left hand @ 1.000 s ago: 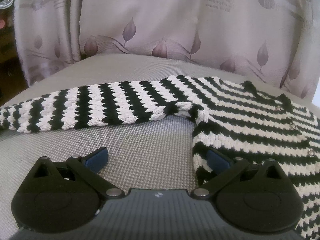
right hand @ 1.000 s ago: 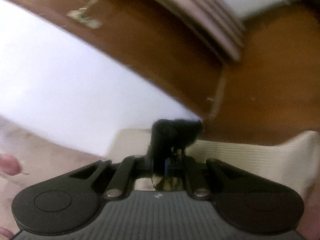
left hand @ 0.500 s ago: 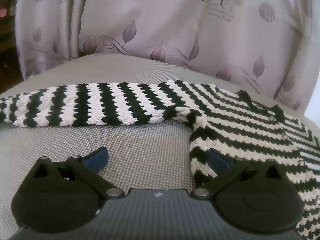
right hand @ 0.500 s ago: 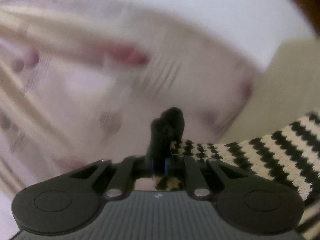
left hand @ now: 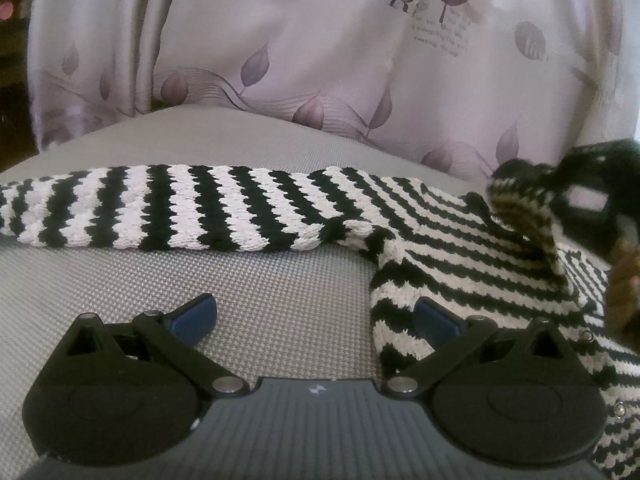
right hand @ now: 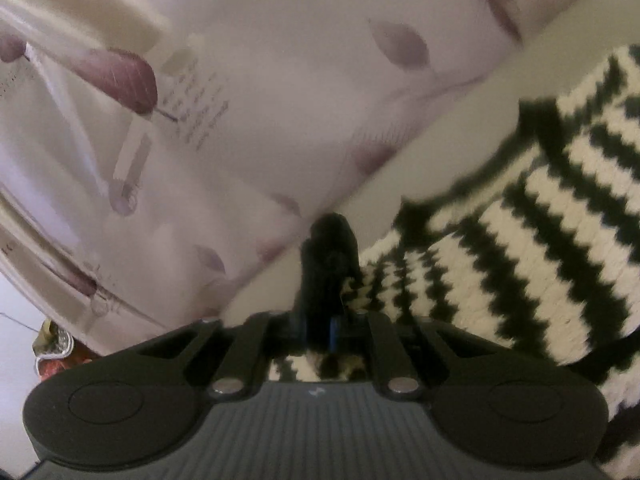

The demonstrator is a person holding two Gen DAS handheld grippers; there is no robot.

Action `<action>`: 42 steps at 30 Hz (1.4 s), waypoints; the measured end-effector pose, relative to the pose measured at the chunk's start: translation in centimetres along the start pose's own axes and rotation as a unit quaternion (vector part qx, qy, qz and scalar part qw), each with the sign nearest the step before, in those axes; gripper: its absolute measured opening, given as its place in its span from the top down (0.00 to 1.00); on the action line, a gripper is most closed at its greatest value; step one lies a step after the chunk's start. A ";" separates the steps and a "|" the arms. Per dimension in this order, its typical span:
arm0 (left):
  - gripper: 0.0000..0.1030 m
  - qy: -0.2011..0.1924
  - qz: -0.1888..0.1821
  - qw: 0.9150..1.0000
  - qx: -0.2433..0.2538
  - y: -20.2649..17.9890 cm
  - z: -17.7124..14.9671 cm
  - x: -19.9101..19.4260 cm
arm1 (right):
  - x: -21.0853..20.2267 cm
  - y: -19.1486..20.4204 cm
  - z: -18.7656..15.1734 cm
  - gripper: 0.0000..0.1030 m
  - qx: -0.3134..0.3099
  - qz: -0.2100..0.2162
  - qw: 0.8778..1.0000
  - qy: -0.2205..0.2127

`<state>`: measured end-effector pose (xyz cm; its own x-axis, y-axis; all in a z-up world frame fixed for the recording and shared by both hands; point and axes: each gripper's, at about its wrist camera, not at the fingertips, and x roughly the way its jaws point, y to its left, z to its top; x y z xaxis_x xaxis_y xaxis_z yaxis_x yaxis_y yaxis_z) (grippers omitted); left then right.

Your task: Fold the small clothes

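Note:
A black-and-white striped knit sweater (left hand: 460, 264) lies flat on a grey woven surface (left hand: 260, 292). One sleeve (left hand: 168, 208) stretches out to the left. My left gripper (left hand: 316, 316) hovers low and open over the surface, its right fingertip (left hand: 436, 320) above the sweater's side edge, and nothing is between the pads. My right gripper (right hand: 320, 320) is shut on the black cuff (right hand: 328, 256) of the other sleeve. In the left wrist view my right gripper (left hand: 588, 196) comes in at the right edge, with that sleeve (left hand: 524, 216) drawn over the sweater's body.
A pale curtain with purple leaves (left hand: 320, 60) hangs right behind the surface. A dark floor (left hand: 12, 112) shows beyond the surface's left end. Something brown (left hand: 624, 292) sits at the right edge of the left wrist view. Small snaps (left hand: 587, 335) run down the sweater's front.
My right gripper has swept sideways with the cuff, from facing a wooden floor to over the sweater, and now shows in the left wrist view. My left gripper has barely moved.

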<state>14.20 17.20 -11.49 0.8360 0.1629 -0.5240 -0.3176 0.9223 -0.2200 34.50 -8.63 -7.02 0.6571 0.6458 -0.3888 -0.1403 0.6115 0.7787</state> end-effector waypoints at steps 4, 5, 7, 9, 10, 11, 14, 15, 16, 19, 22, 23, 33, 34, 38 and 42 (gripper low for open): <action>0.00 -0.003 -0.002 1.000 -0.007 0.1 0.0 -0.1 | 1.0 0.4 0.1 0.91 -0.014 0.000 1.000 0.005; 0.00 -0.003 -0.003 1.000 -0.008 0.1 0.0 -0.1 | 1.6 0.6 0.1 0.91 -0.016 0.002 1.000 0.006; 0.00 -0.004 -0.003 1.000 -0.010 0.0 -0.1 -0.2 | 1.9 0.5 -0.1 0.90 -0.025 0.005 1.000 0.010; 0.00 -0.005 -0.003 1.000 -0.012 0.0 -0.1 -0.2 | 2.5 0.3 -0.8 0.89 -0.030 0.014 0.999 0.023; 0.00 -0.005 -0.003 1.000 -0.012 0.0 -0.1 -0.3 | 3.0 0.3 -1.1 0.88 -0.032 0.017 0.999 0.032; 0.00 -0.005 -0.003 1.000 -0.013 0.0 -0.2 -0.3 | 3.4 0.3 -1.5 0.88 -0.038 0.013 0.998 0.042; 0.00 -0.006 -0.003 1.000 -0.013 -0.1 -0.2 -0.3 | 4.5 0.2 -2.5 0.81 -0.052 0.013 0.996 0.069; 0.00 -0.005 -0.003 1.000 -0.013 -0.2 -0.1 -0.3 | 4.7 0.3 -2.8 0.71 -0.059 0.012 0.995 0.076; 0.00 -0.005 -0.002 1.000 -0.013 -0.2 -0.1 -0.2 | 4.8 0.3 -2.9 0.61 -0.064 0.012 0.995 0.082; 0.00 -0.005 -0.002 1.000 -0.013 -0.2 -0.1 -0.2 | 3.7 -0.1 -2.9 0.46 -0.039 0.045 0.995 0.082; 0.00 -0.005 -0.002 1.000 -0.013 -0.1 0.0 -0.3 | 0.8 -0.5 -2.3 0.35 -0.001 0.101 0.993 0.060; 0.00 -0.005 -0.001 1.000 -0.014 -0.1 0.0 -0.3 | -0.4 -0.5 -2.1 0.35 0.000 0.107 0.993 0.055; 0.02 -0.029 0.011 0.998 -0.058 2.4 0.3 -2.7 | -12.4 0.5 -7.6 0.35 -0.289 -0.076 0.952 0.066; 0.01 -0.038 0.017 0.997 -0.066 3.1 0.5 -3.5 | -13.1 0.3 -8.2 0.34 -0.317 -0.098 0.941 0.064; 0.01 -0.049 0.033 0.991 -0.119 7.8 1.4 -6.1 | -14.6 -1.9 -9.2 0.34 -0.340 -0.127 0.929 0.069; 0.01 -0.018 0.029 0.980 -0.198 13.9 2.5 -7.1 | -15.1 -3.9 -9.0 0.35 -0.293 -0.121 0.947 0.060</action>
<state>5.00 29.71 -8.76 0.8244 0.2294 -0.5174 -0.5074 0.7045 -0.4961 18.45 -16.66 -8.57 0.6384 0.4798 -0.6019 -0.4055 0.8743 0.2668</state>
